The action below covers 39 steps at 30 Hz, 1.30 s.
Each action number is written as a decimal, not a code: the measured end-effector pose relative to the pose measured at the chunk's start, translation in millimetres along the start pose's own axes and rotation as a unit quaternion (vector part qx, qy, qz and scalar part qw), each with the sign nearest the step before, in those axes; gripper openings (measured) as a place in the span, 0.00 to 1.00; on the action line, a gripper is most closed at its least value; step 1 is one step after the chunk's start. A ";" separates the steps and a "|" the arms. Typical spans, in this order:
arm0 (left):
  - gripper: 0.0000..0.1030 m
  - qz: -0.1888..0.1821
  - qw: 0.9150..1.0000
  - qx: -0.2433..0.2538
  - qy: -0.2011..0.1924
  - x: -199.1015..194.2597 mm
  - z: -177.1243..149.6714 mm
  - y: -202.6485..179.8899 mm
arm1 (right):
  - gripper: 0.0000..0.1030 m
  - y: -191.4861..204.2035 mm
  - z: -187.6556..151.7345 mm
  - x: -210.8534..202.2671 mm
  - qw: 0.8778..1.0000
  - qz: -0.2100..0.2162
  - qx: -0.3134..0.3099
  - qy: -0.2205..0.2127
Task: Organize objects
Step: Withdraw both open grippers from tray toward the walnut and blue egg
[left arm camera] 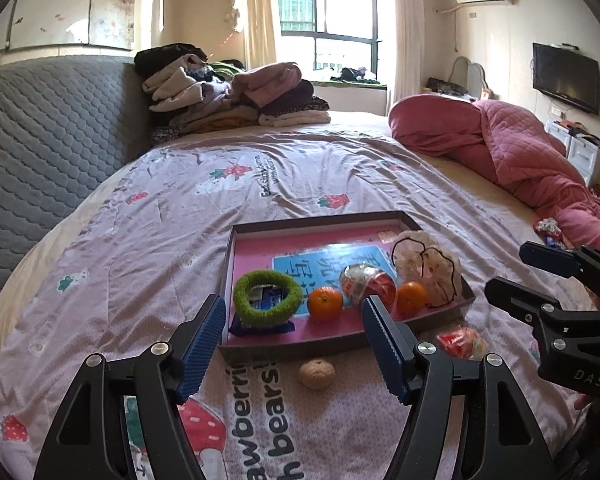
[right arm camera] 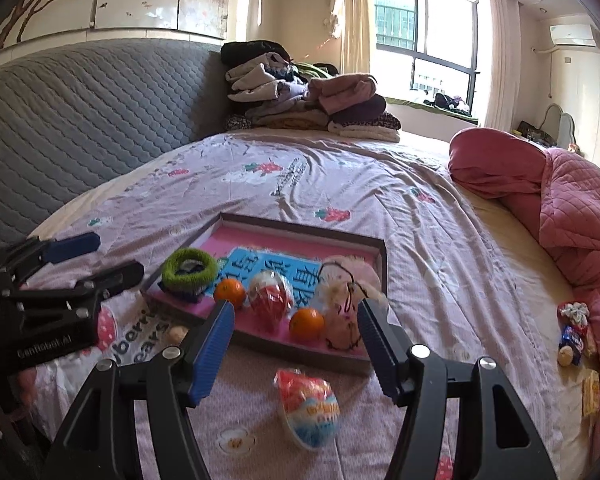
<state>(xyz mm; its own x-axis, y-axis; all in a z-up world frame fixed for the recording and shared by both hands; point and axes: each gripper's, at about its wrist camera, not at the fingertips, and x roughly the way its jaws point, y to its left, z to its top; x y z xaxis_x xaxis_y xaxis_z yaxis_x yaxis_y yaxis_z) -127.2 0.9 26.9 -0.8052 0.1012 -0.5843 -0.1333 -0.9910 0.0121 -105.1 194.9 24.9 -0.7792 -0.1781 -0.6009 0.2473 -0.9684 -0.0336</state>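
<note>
A shallow brown tray with a pink floor lies on the bed. It holds a green scrunchie, two oranges, a wrapped egg toy and a fluffy pink pouch. A walnut lies on the sheet in front of the tray, between my left gripper's fingers. My left gripper is open and empty above it. A second egg toy lies before my right gripper, which is open and empty.
Small wrapped snacks lie at the right by a rumpled pink quilt. Folded clothes are stacked at the far side by the grey headboard. The sheet beyond the tray is flat.
</note>
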 end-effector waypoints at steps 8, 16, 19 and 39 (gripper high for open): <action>0.70 0.004 1.000 0.008 0.015 2.8 -18.0 -1.7 | 0.62 -1.2 -22.9 4.9 1.000 -0.001 -0.001 0.024; 0.70 0.002 0.999 0.022 0.038 15.3 -31.6 -9.7 | 0.62 -3.0 -40.5 13.3 0.999 -0.007 -0.001 0.047; 0.70 0.002 0.999 0.019 0.043 19.2 -34.4 -7.8 | 0.62 -3.0 -46.2 18.2 0.998 -0.007 -0.003 0.056; 0.70 -0.014 0.994 0.011 0.106 78.4 -71.9 -3.5 | 0.62 -8.2 -70.5 50.5 0.996 -0.018 -0.008 0.092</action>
<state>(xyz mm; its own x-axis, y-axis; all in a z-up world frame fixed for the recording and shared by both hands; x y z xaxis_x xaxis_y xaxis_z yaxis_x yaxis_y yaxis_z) -148.3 6.0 -77.4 -0.6620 0.1047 -0.7421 -0.1684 -0.9857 0.0111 -105.8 206.2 -61.5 -0.6702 -0.1066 -0.7345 0.2314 -0.9703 -0.0703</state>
